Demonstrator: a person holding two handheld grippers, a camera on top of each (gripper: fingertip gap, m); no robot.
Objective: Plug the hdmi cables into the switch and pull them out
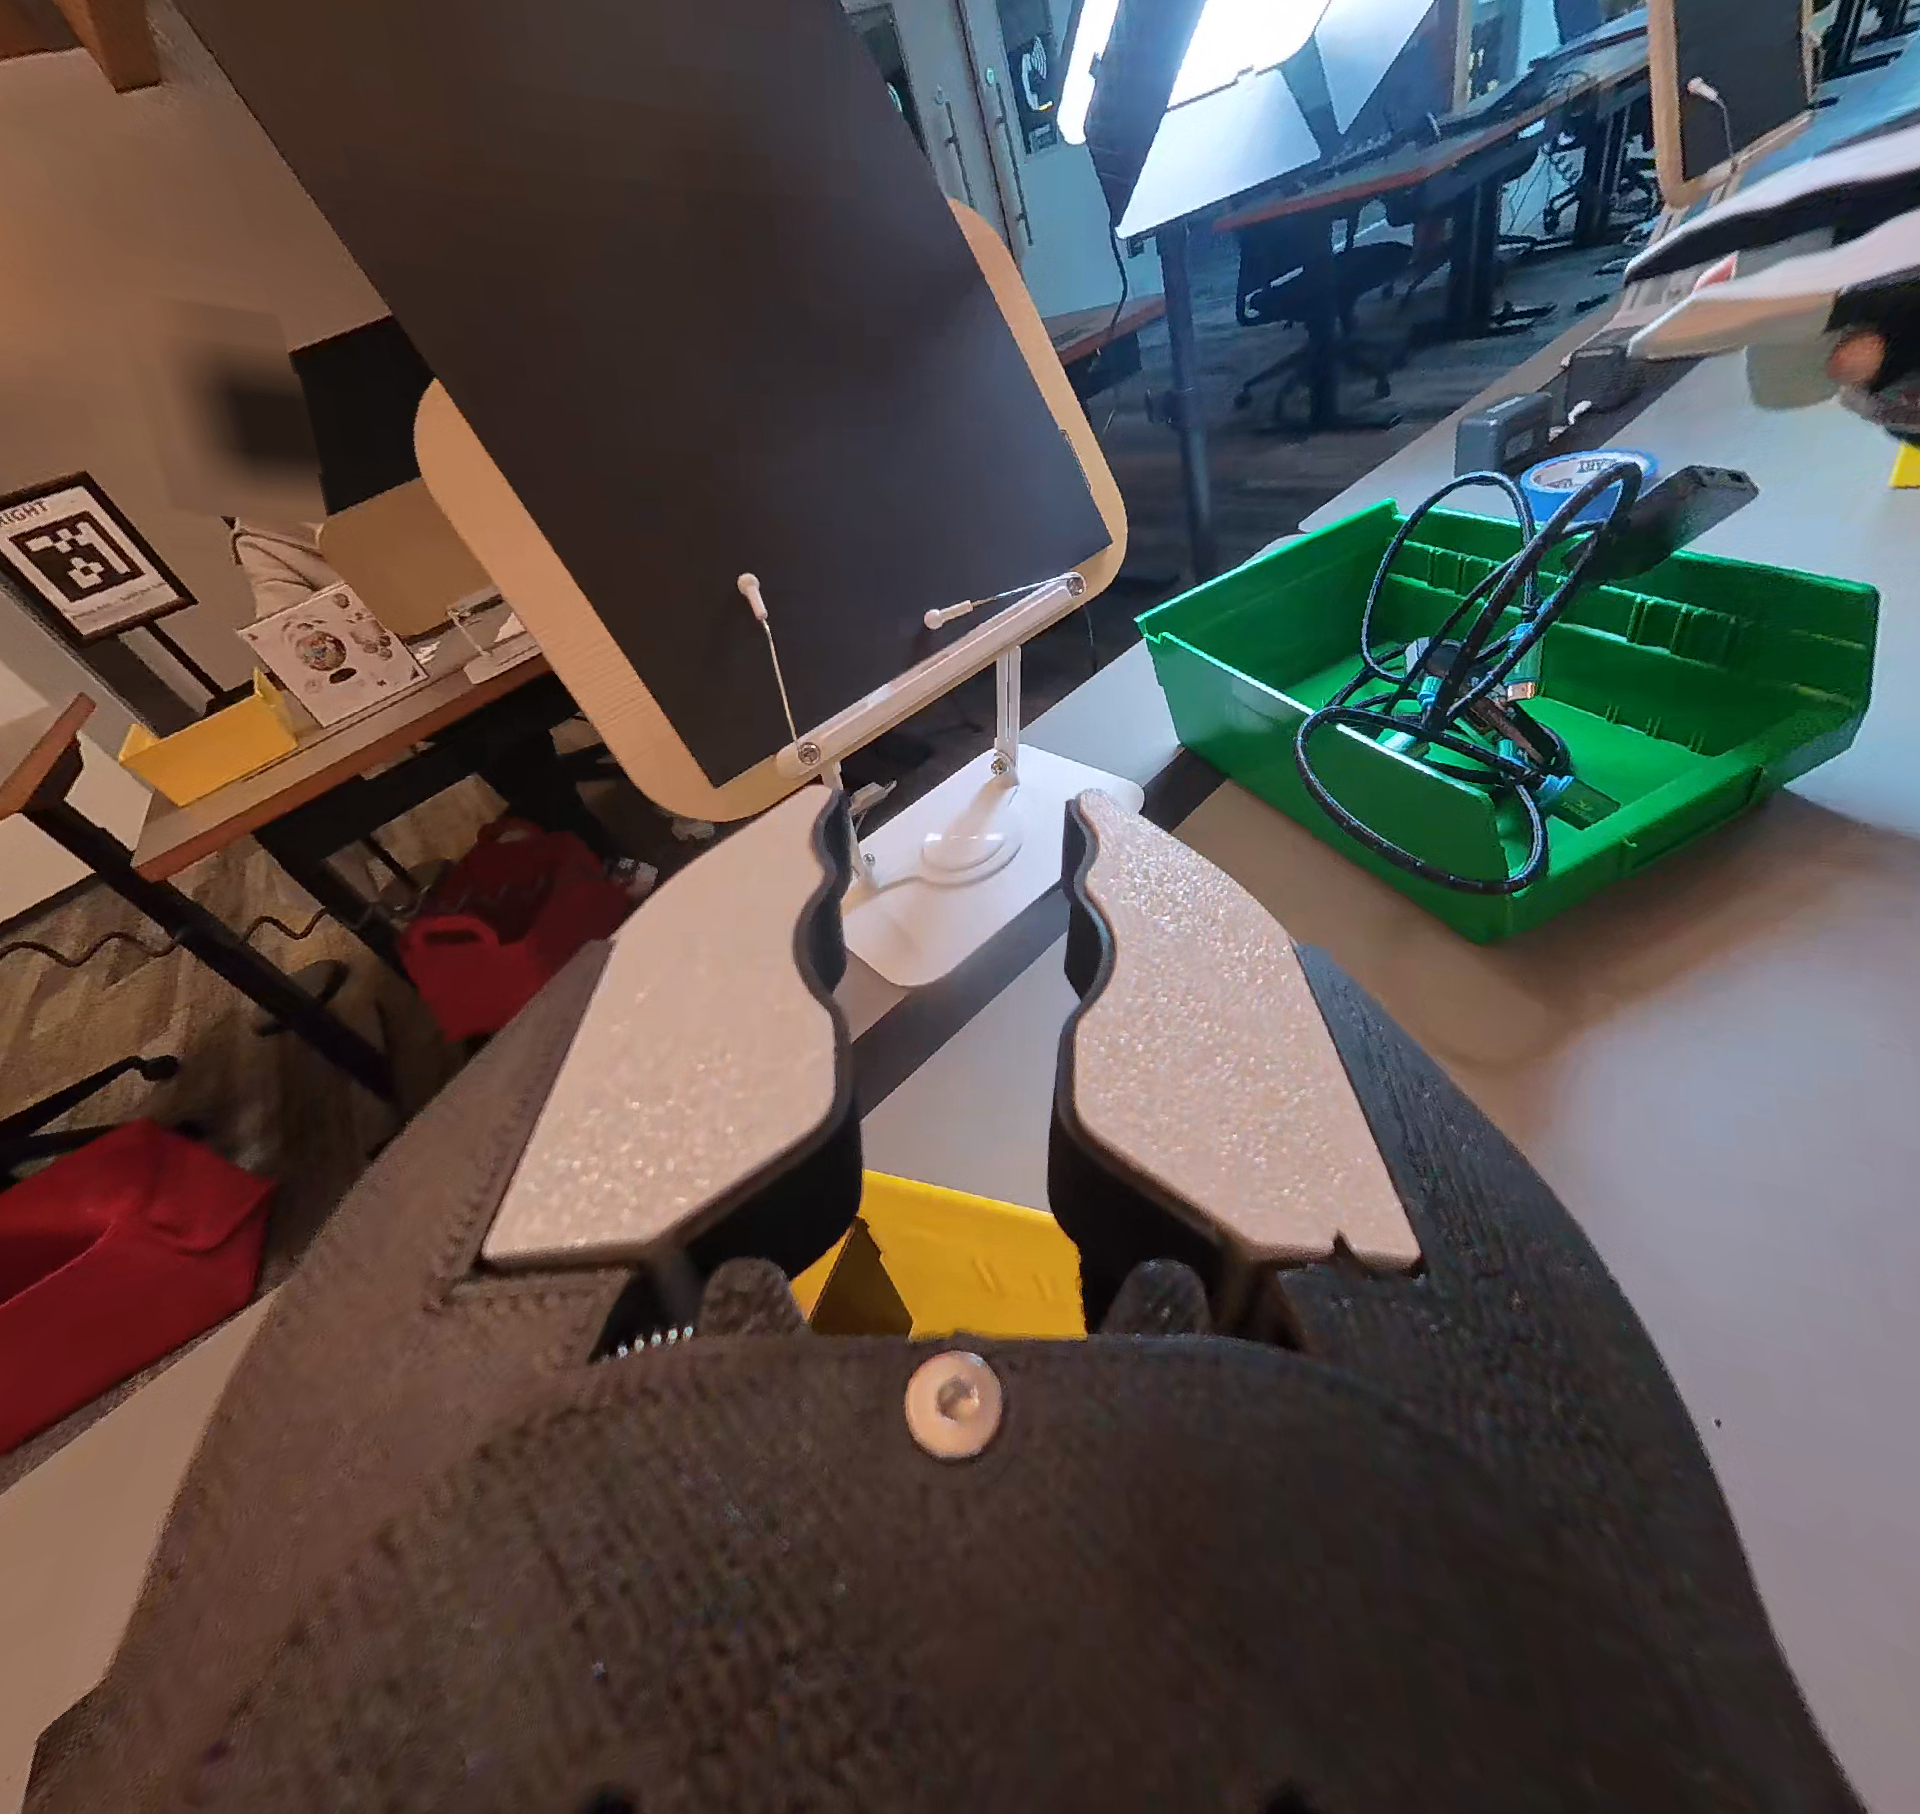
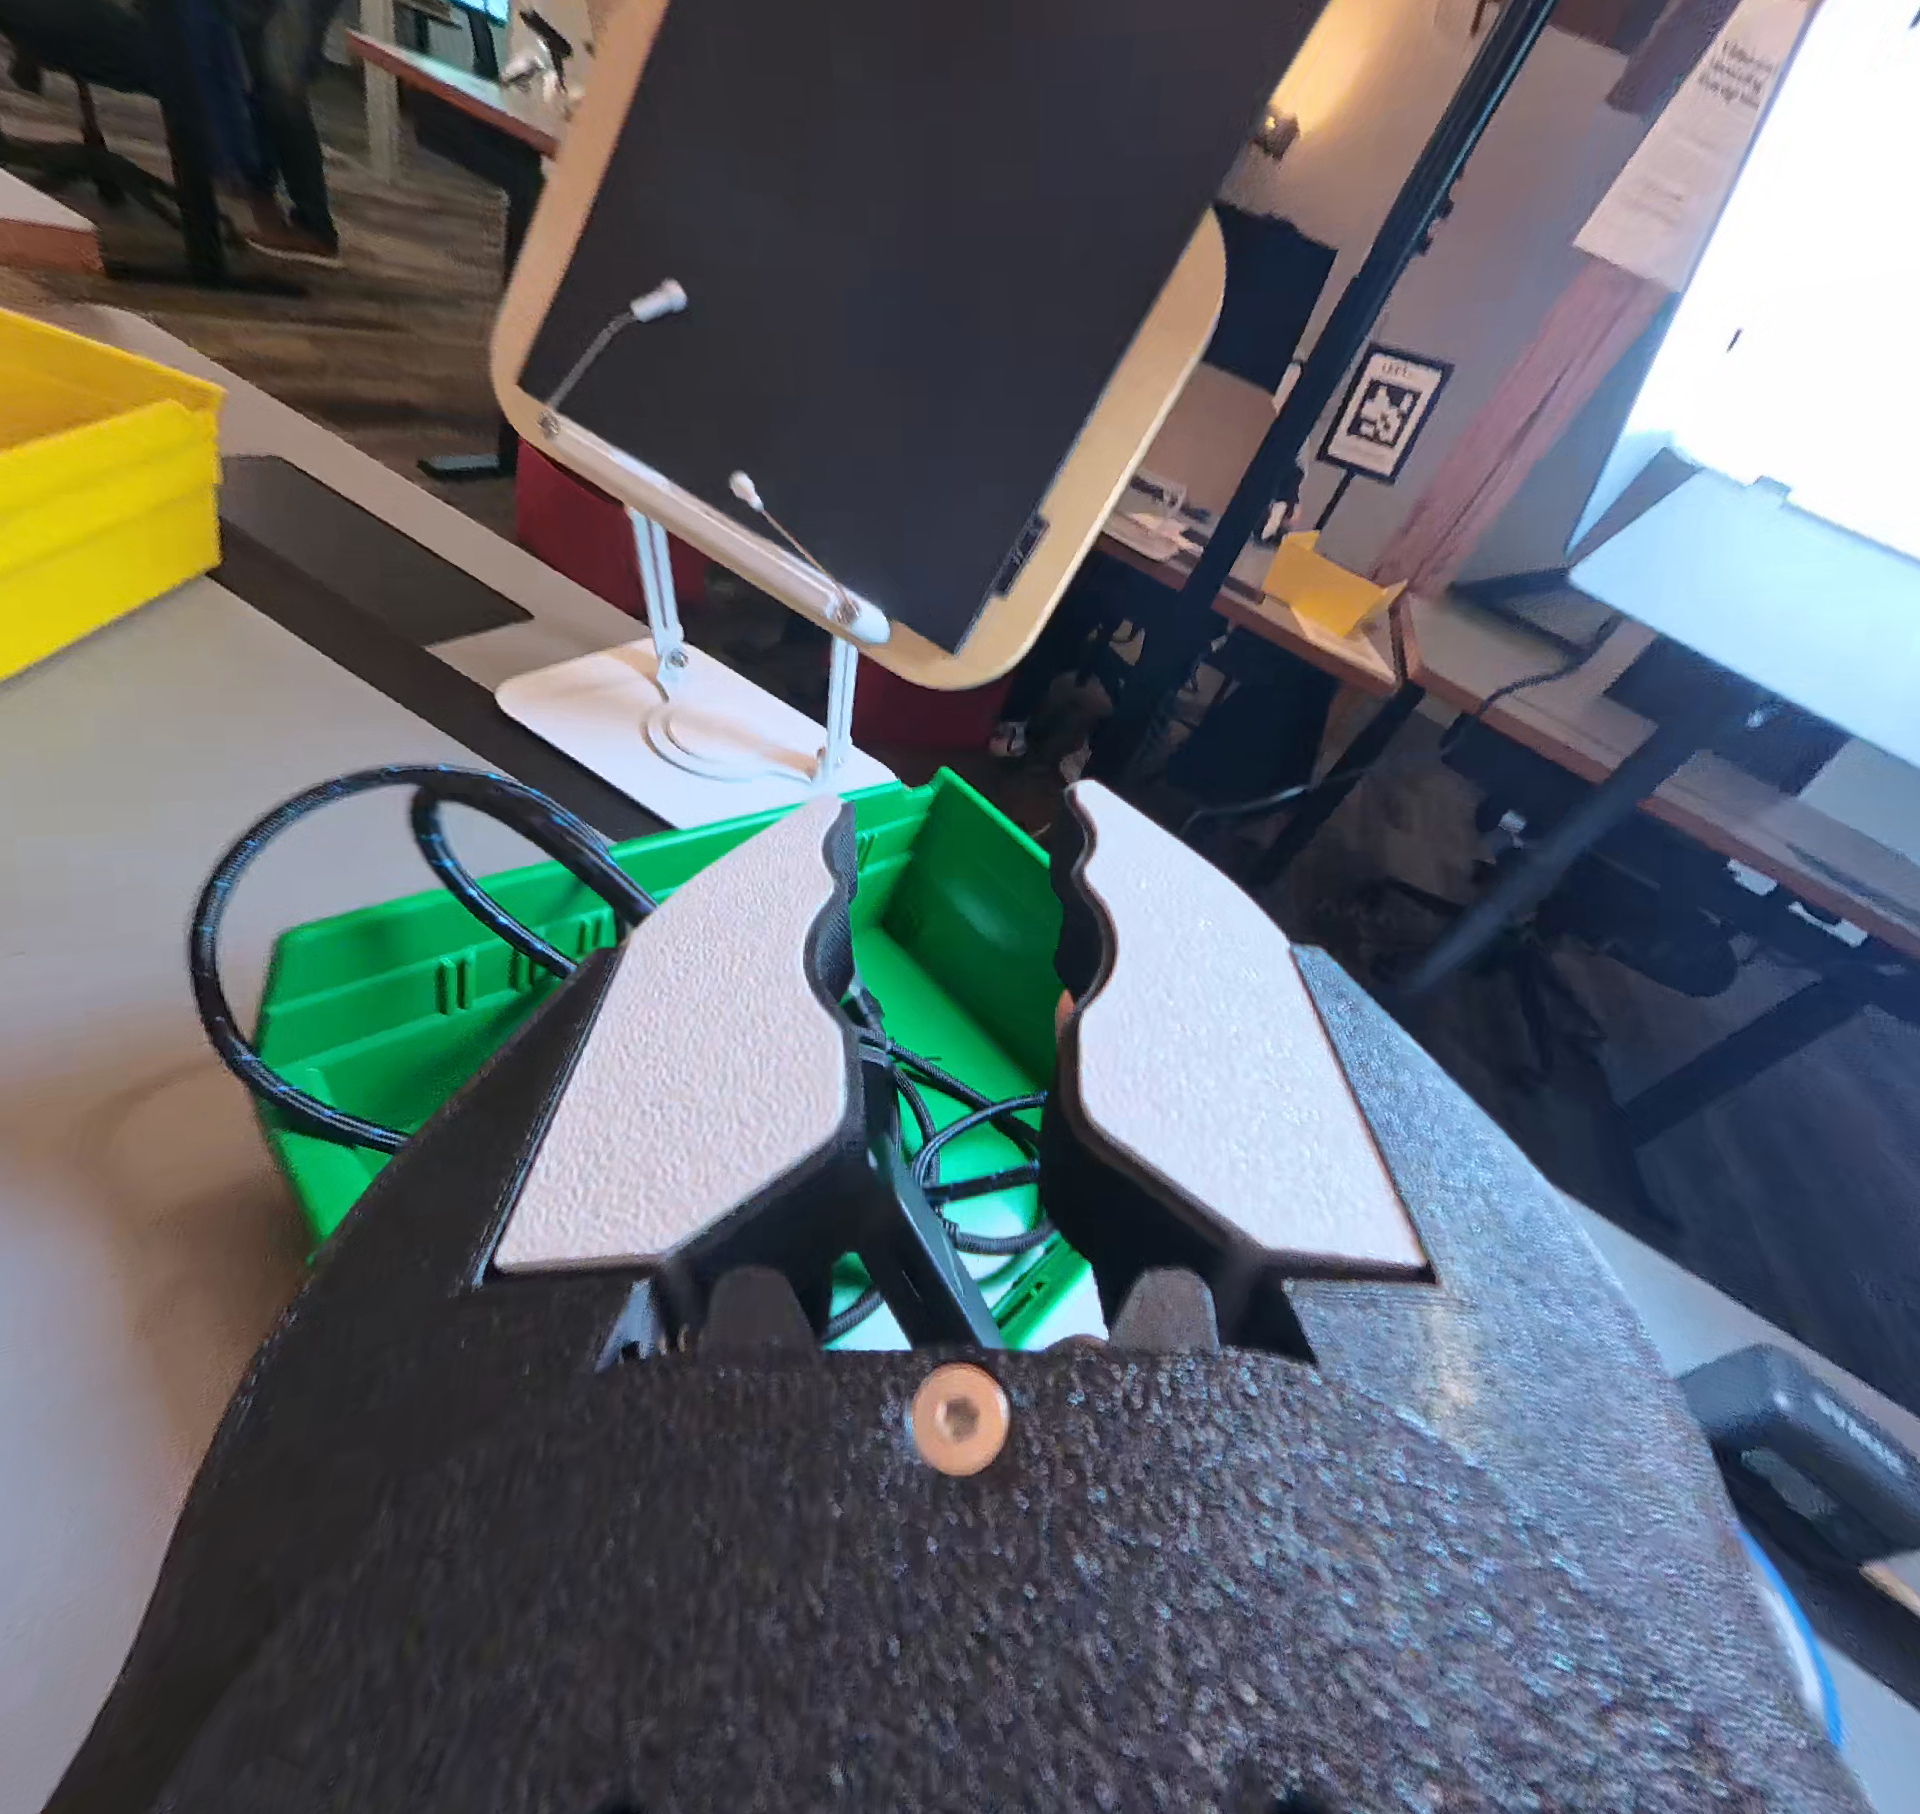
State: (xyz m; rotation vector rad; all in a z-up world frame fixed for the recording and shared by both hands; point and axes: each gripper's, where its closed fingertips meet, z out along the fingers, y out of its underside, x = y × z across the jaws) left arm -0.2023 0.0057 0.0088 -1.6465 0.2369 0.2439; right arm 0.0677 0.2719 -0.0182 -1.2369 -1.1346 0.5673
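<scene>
Black braided HDMI cables (image 1: 1455,725) lie coiled in a green bin (image 1: 1247,621) on the grey table. A black flat switch box (image 1: 1683,517) leans on the bin's far rim. My left gripper (image 1: 951,829) is open and empty, left of the bin and above a yellow bin (image 1: 956,1265). My right gripper (image 2: 956,829) is open and empty, held over the green bin (image 2: 416,985). Cable loops (image 2: 312,933) rise over the bin's left wall. A black flat piece (image 2: 935,1234) and thin cables show between its fingers, untouched. The right gripper also shows blurred in the left wrist view (image 1: 1766,289).
A black board on a white stand (image 1: 727,362) stands at the table's far edge, also in the right wrist view (image 2: 883,258). A blue tape roll (image 1: 1579,476) and a grey box (image 1: 1507,424) lie behind the green bin. A yellow bin (image 2: 94,486) sits at the left. The gap from one gripper's tips to the other's is roughly 40 cm.
</scene>
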